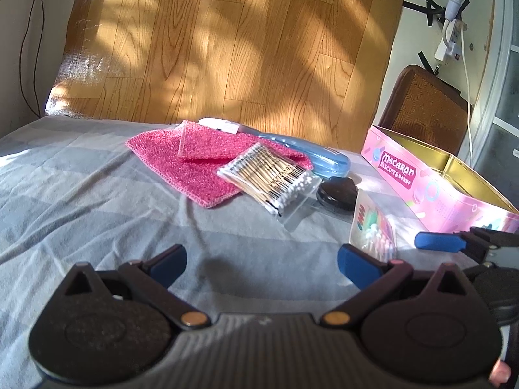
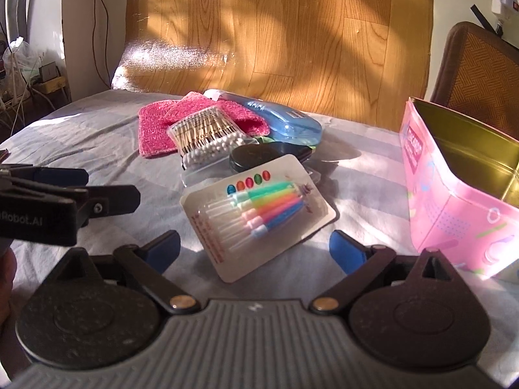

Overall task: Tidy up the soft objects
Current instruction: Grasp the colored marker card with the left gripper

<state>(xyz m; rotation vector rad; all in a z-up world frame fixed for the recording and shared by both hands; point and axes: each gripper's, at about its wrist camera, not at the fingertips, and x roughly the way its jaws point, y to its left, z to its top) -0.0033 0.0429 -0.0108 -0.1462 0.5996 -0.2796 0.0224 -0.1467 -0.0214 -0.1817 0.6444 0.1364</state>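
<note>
A pink cloth (image 1: pixel 194 165) lies on the grey sheet (image 1: pixel 81 194), also in the right wrist view (image 2: pixel 152 129). A bag of cotton swabs (image 1: pixel 272 178) rests partly on it (image 2: pixel 207 136). A card of coloured interdental brushes (image 2: pixel 256 207) lies just ahead of my right gripper (image 2: pixel 254 249), which is open and empty. The card shows in the left wrist view (image 1: pixel 376 227). My left gripper (image 1: pixel 261 265) is open and empty above bare sheet. An open pink Macaron tin (image 1: pixel 447 191) stands to the right (image 2: pixel 460 194).
A blue plastic case (image 1: pixel 311 155) and a black round lidded container (image 1: pixel 337 191) lie behind the swabs. A wood-pattern board (image 1: pixel 227 39) stands behind the table. A chair back (image 1: pixel 428 110) is at the right. The other gripper's fingers (image 1: pixel 441 241) show at the right edge.
</note>
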